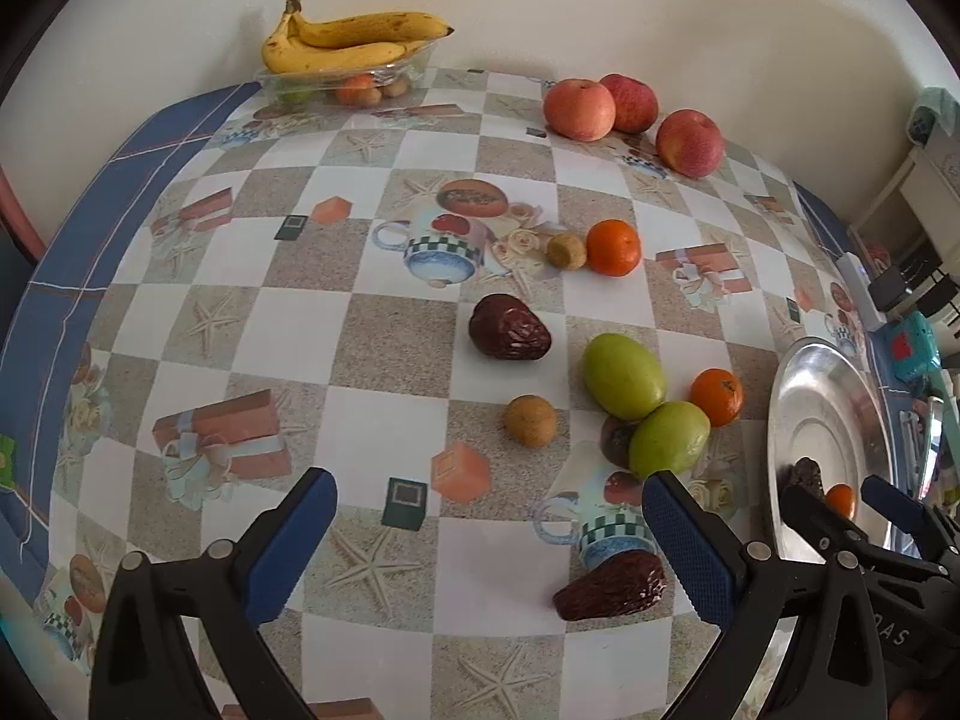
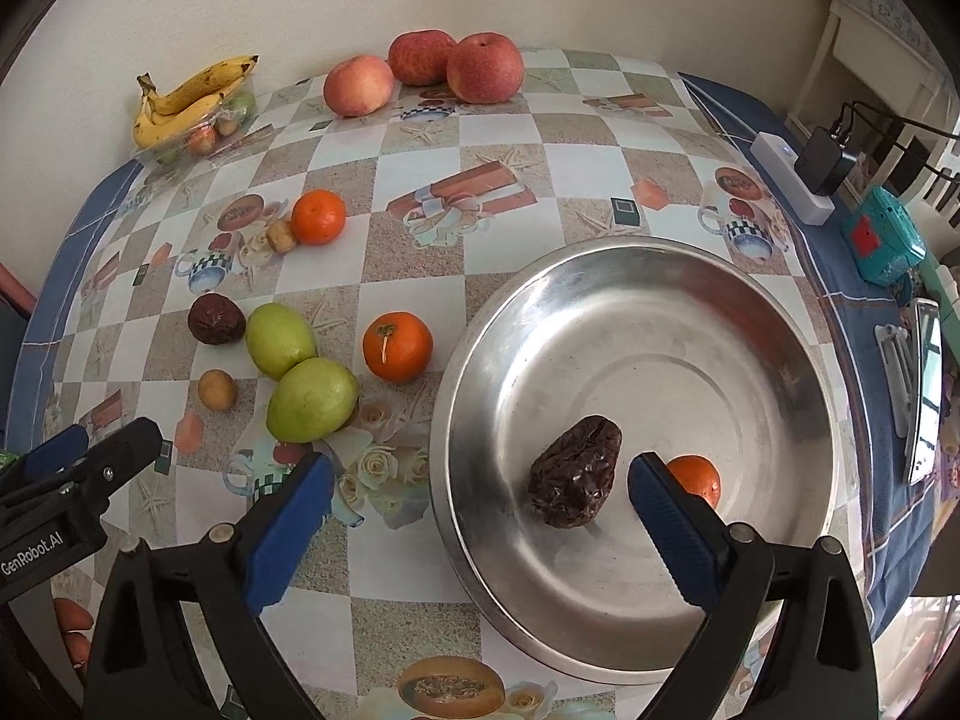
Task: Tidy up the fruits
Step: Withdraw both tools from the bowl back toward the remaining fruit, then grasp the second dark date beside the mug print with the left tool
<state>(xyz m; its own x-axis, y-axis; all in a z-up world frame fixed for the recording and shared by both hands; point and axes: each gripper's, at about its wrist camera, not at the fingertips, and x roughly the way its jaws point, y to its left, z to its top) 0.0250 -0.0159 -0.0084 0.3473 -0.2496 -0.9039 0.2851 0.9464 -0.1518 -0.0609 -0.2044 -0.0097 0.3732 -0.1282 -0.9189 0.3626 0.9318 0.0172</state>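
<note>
A steel plate holds a dark wrinkled date and a small mandarin. My right gripper hangs open over the plate's near-left rim; the date lies loose between its blue fingers, touching neither. My left gripper is open and empty above the tablecloth, with another date lying just inside its right finger. Beyond it lie two green fruits, a mandarin, a brown longan and a third date.
Three apples sit at the table's far side. A clear tray with bananas stands at the far left. Another mandarin and a small tan fruit lie mid-table. A power strip and teal box lie right.
</note>
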